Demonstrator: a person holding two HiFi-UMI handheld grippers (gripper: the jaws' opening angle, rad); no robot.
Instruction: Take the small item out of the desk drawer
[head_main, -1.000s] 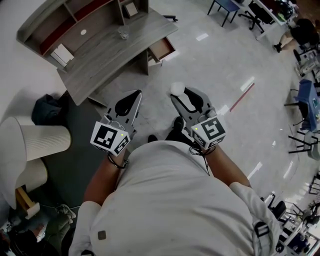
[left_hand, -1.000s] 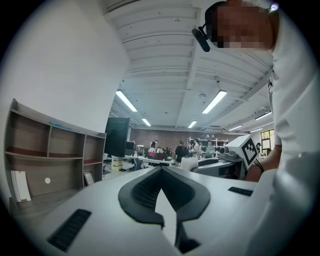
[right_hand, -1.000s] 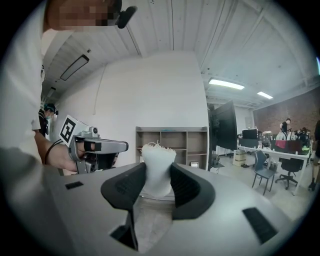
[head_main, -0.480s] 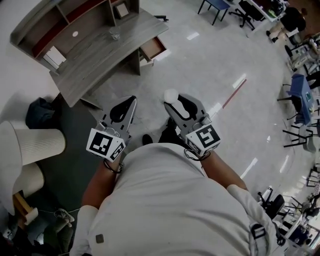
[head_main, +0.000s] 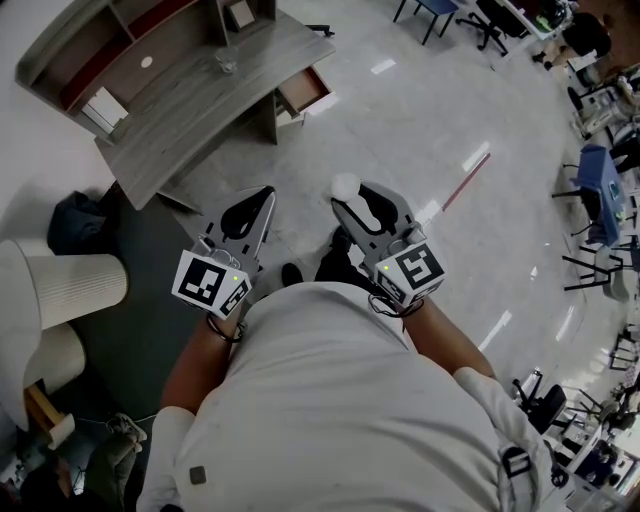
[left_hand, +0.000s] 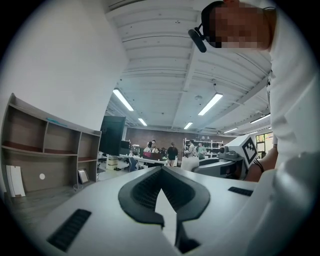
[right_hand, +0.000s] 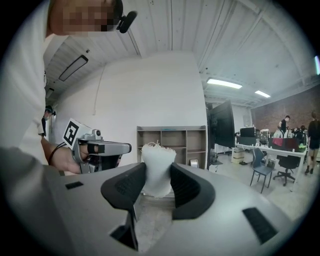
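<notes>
right gripper (right_hand: 156, 182): fingers clamp white item (right_hand: 158, 165)
left gripper (left_hand: 161, 175): fingers closed, empty
carry: steady squeeze, level; item looks soft, may slip

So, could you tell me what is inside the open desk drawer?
The drawer shows only a bare brown bottom; its rear, under the desk, is hidden.

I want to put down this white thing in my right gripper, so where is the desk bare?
The desktop is bare along the long stretch from the glass to its near end, and between the glass and the end over the open drawer. The shelf unit behind is fuller: white sheets, a small frame.
</notes>
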